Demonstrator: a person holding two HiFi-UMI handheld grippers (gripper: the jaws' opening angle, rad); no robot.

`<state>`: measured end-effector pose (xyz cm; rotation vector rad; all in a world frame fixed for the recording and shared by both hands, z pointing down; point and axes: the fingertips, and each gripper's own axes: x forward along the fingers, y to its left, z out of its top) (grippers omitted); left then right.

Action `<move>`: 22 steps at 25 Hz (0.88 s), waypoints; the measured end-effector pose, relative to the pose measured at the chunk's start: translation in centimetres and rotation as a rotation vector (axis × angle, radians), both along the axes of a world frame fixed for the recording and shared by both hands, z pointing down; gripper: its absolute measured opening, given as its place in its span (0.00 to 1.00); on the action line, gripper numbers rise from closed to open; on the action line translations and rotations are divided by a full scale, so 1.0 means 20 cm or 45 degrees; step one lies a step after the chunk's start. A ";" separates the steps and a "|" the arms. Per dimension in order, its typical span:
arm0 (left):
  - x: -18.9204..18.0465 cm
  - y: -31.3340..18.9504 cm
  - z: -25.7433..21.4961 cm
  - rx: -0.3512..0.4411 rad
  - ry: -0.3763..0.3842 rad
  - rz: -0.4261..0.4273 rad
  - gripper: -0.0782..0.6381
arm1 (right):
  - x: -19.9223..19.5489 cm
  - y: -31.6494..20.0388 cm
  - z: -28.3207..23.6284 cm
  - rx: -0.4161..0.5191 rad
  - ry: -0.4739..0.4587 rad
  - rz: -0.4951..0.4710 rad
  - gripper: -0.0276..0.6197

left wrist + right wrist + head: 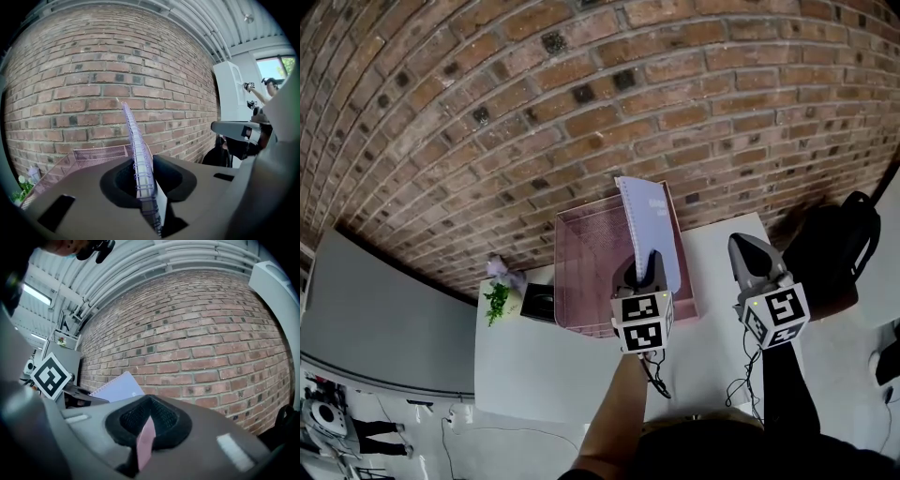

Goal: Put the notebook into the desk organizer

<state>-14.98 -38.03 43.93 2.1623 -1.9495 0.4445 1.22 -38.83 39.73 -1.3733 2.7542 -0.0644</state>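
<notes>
**Spiral notebook stood on edge over the pink mesh organizer, at the point of letting go**

The left claw [152, 199] has its jaws a little apart around the spiral notebook [649, 220]. A dark gap shows beside the spine, so the grip looks slack. The notebook rises upright, leaning slightly, above the desk organizer [581, 272] on the white table [544, 366]; its lower edge is hidden behind the claw. The right claw [742, 246] hangs beside the organizer, closed on a thin pink sliver [146, 439] I cannot identify. Next, I judge, the left claw opens fully and backs straight off without tipping the notebook out.
</notes>
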 end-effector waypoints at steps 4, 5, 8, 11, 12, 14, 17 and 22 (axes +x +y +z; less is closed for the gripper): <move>0.05 -0.03 0.00 -0.012 -0.066 0.026 0.22 | 0.00 -0.02 0.01 -0.012 -0.003 0.008 0.04; 0.06 -0.04 0.01 -0.015 -0.081 0.032 0.22 | 0.00 -0.02 0.02 -0.014 -0.005 0.010 0.04; 0.09 -0.06 0.03 -0.014 -0.106 0.049 0.22 | 0.01 -0.03 0.04 -0.022 -0.009 0.016 0.04; 0.12 -0.06 0.03 0.002 -0.119 0.061 0.21 | 0.02 -0.03 0.05 -0.028 -0.010 0.020 0.04; 0.13 -0.07 0.04 -0.001 -0.127 0.063 0.20 | 0.02 -0.03 0.05 -0.030 -0.009 0.021 0.04; 0.14 -0.07 0.06 -0.027 -0.149 0.066 0.19 | 0.03 -0.03 0.06 -0.035 -0.006 0.024 0.04; 0.15 -0.08 0.09 -0.043 -0.174 0.055 0.19 | 0.05 -0.04 0.07 -0.043 -0.002 0.029 0.04; 0.15 -0.07 0.07 -0.057 -0.159 0.033 0.19 | 0.07 -0.04 0.07 -0.046 0.001 0.030 0.04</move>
